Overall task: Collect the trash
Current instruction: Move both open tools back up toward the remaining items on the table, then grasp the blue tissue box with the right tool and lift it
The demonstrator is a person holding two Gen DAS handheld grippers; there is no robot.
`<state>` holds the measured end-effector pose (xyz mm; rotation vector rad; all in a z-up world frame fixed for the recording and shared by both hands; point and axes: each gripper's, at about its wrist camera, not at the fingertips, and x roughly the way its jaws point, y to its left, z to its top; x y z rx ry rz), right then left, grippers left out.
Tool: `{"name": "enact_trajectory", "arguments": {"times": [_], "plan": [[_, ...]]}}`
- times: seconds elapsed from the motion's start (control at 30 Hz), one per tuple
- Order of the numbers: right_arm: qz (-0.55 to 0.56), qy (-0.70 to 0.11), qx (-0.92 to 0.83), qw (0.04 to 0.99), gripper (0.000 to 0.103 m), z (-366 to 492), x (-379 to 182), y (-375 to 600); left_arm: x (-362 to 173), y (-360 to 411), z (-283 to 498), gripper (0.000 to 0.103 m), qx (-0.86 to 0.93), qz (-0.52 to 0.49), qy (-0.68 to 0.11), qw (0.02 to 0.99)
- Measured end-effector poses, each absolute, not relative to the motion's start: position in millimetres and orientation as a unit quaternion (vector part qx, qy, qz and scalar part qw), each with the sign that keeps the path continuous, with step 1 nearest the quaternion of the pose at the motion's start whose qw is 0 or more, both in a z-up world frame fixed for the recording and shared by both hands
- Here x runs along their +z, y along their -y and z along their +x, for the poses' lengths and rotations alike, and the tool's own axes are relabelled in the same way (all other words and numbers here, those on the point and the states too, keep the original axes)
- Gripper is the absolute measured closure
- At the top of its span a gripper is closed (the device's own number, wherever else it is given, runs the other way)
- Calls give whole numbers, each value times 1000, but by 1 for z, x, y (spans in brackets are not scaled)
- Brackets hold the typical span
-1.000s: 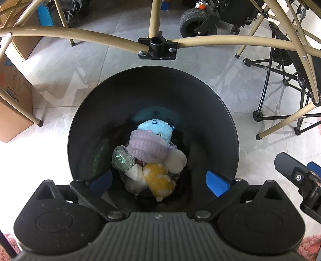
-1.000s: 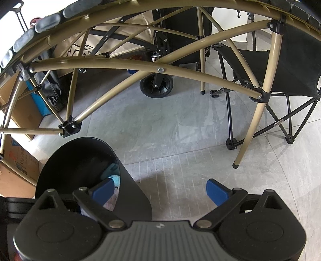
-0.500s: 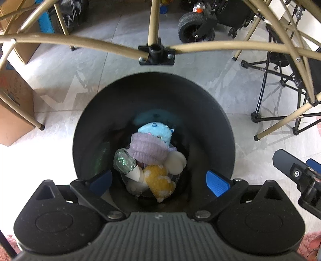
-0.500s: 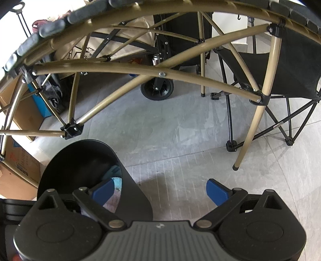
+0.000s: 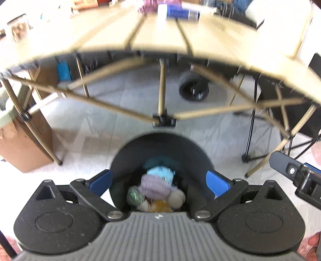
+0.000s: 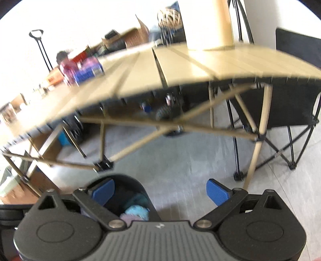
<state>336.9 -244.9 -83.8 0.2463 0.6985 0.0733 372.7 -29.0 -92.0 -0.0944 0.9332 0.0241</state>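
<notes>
A black round bin point(image 5: 160, 146) stands on the floor under the edge of a tan slatted table point(image 5: 160, 36). Several scraps of trash lie in it: a purple knit piece point(image 5: 155, 185), a light blue fuzzy piece point(image 5: 160, 173), a green foil ball point(image 5: 134, 197), and white and yellow bits. My left gripper point(image 5: 158, 180) hangs open above the bin, nothing between its fingers. My right gripper point(image 6: 160, 188) is open and empty too, over the bin point(image 6: 128, 192) and the floor beside it. A blue-labelled item point(image 5: 180, 11) and a pink one point(image 6: 69, 69) lie on the table.
Tan crossed table legs point(image 5: 161, 90) and a black bracket point(image 5: 163, 121) stand just behind the bin. A cardboard box point(image 5: 20, 140) sits at left, a black wheel point(image 5: 193, 88) under the table, and a black folding chair point(image 6: 291, 104) at right. Grey tiled floor point(image 6: 180, 160) lies around the bin.
Both grippers have risen and tilted up fast, with motion blur. The bin looks smaller and lower, and the table top has come into view. Both stay open and empty.
</notes>
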Motion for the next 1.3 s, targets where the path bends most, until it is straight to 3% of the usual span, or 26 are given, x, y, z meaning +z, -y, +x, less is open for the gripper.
{"name": "enact_trajectory", "arguments": {"times": [0.1,0.67,1.13,1.3], "plan": [[126,-298,47,945,0,328,-58,242,-65,25,361,1,13,-47,-411,911],[150,-121,140,971,0,388,43,205,35,-28,384,0,80,-84,-247,962],[103,-172,193,961,0,497,46,143,56,-89,466,0,136,-131,-217,958],[85,-212,134,964,0,540,38,125,53,-101,491,0,145,-137,-220,955]]}}
